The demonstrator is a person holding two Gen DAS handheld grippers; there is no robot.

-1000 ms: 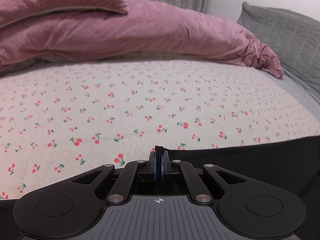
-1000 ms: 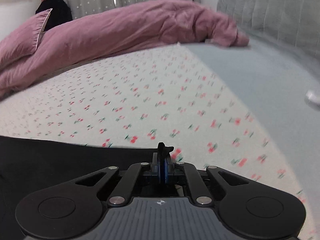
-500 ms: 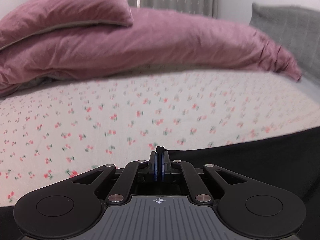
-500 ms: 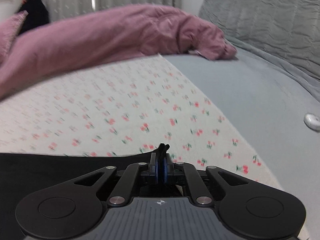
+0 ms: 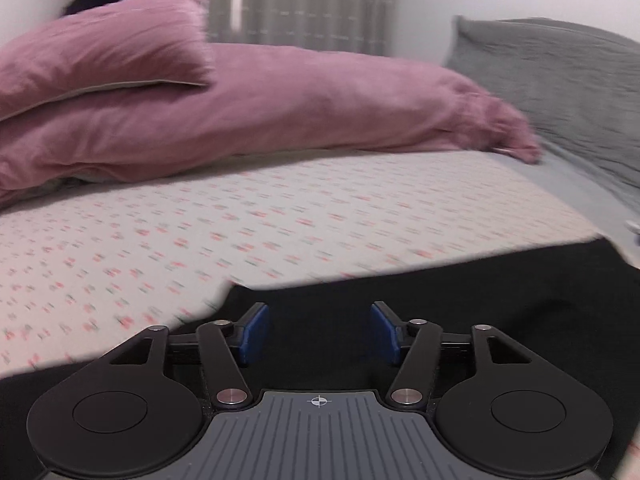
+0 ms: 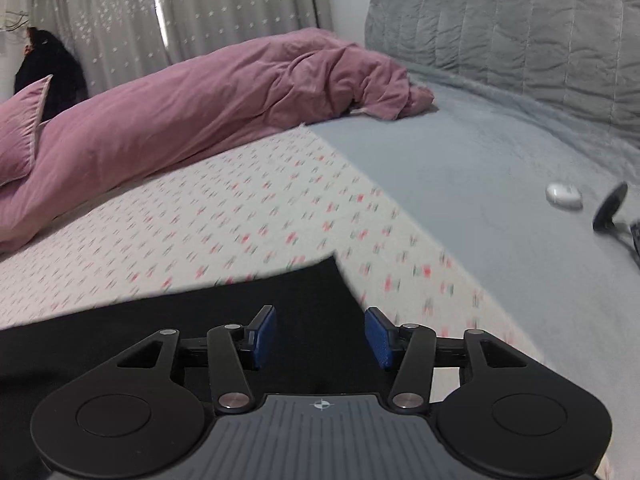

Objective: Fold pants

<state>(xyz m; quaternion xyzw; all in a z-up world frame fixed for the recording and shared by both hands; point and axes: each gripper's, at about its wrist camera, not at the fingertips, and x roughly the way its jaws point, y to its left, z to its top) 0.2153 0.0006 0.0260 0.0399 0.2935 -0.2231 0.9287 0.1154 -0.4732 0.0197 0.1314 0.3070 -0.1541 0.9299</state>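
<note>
The black pants (image 5: 460, 292) lie flat on the cherry-print sheet (image 5: 200, 240). In the left wrist view my left gripper (image 5: 318, 330) is open just above the pants' far edge near their left corner, with nothing between its blue pads (image 5: 252, 334). In the right wrist view the pants (image 6: 200, 320) end in a corner just ahead of my right gripper (image 6: 320, 334), which is open and empty over the cloth.
A pink duvet (image 5: 280, 108) and a pink pillow (image 5: 100, 56) lie across the far side of the bed. A grey quilted headboard (image 6: 520, 32) and grey sheet (image 6: 480, 184) are at the right, with a small white object (image 6: 563, 195) and a black stand (image 6: 610, 208).
Both grippers were shut on the pants' edge; both have opened and let it go. The pants now lie on the sheet, and both views have shifted.
</note>
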